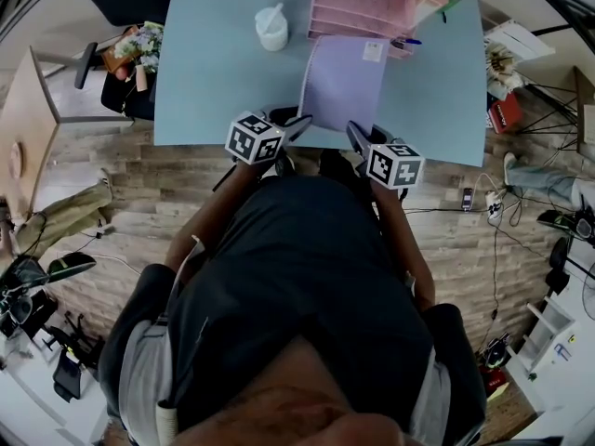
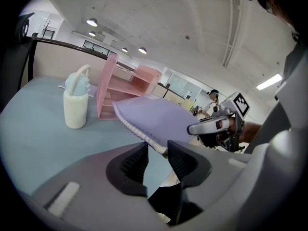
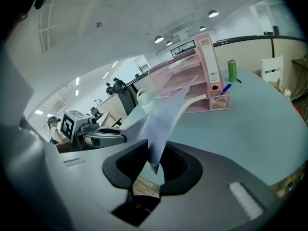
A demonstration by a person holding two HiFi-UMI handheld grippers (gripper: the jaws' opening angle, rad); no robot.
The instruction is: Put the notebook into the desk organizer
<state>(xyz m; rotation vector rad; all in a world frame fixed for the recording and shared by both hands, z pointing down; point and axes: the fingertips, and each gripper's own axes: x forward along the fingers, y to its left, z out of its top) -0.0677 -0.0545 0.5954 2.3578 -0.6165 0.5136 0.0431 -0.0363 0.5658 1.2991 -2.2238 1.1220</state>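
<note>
**Inspector:** A pale blue table (image 1: 214,82) is standing on a wood-plank floor (image 1: 139,184) in an open office under ceiling lights. Where is the notebook lying?

**Assistant:** The lavender notebook (image 1: 346,86) is sitting over the near half of the table. Its far edge is reaching close to the pink desk organizer (image 1: 372,3), and the whole book is lying outside it. The near edge is being held up off the surface, so the book is tilting.

**Inspector:** What is holding it?

**Assistant:** The left gripper (image 2: 156,150) is clamping the near corner on the spiral-bound side, with its jaws pressing on that corner. The right gripper (image 3: 154,158) is pinching the opposite near corner, with its jaws closing on the thin edge. Both are pointing downward at the table's near edge, one at each side of the book.

**Inspector:** And what is standing around it?

**Assistant:** A white pump bottle (image 1: 271,28) is standing just left of the organizer, apart from the notebook. A blue pen (image 1: 406,41) is showing at the organizer's front right corner; whether it is resting in a compartment cannot be told. A green bottle (image 3: 232,70) is standing just beside the organizer's right side.
</note>
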